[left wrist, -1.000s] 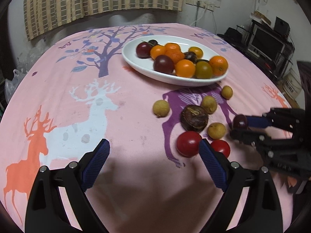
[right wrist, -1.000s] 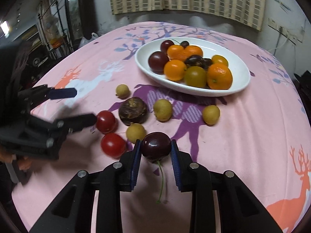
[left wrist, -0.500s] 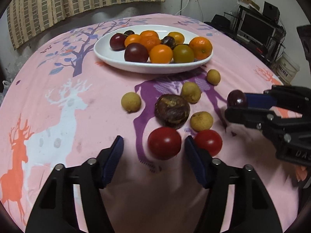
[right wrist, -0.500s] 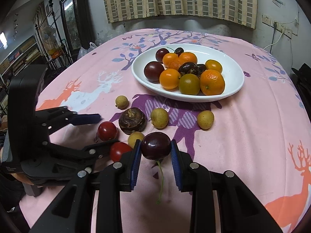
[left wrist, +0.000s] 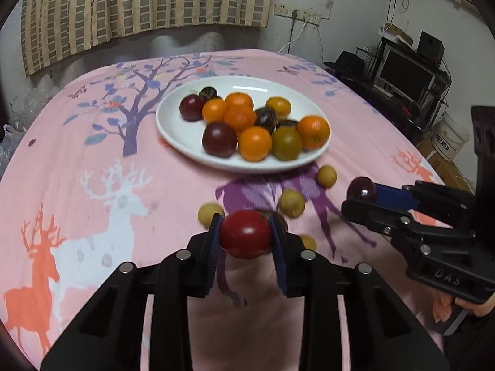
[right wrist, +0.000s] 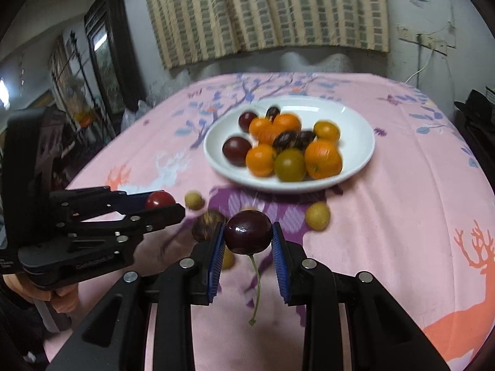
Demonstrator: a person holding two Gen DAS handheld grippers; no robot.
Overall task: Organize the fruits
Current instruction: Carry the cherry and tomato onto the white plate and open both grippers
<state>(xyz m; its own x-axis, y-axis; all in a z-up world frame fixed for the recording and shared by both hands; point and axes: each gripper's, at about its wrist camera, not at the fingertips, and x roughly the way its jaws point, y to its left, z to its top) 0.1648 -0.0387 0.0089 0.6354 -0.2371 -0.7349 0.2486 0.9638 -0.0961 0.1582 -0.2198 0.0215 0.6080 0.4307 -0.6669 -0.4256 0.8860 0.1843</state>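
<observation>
The left hand-held gripper point(left wrist: 246, 235) has just closed on a red tomato point(left wrist: 245, 234); the right hand-held gripper point(right wrist: 247, 236) is clamped on a cherry point(right wrist: 248, 232). The plate point(left wrist: 185, 137) lies straight ahead, farther across the tabletop point(left wrist: 77, 154), about equally near both.

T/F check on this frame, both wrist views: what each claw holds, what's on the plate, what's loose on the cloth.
1. The left claw is shut on a red tomato. True; its jaws have just been closing.
2. The right claw is empty. False: it grips a dark cherry, stem hanging below.
3. The white plate holds only oranges. False: dark and green fruit sit there too.
4. Small yellow fruits lie on the pink tablecloth near the plate. True.
</observation>
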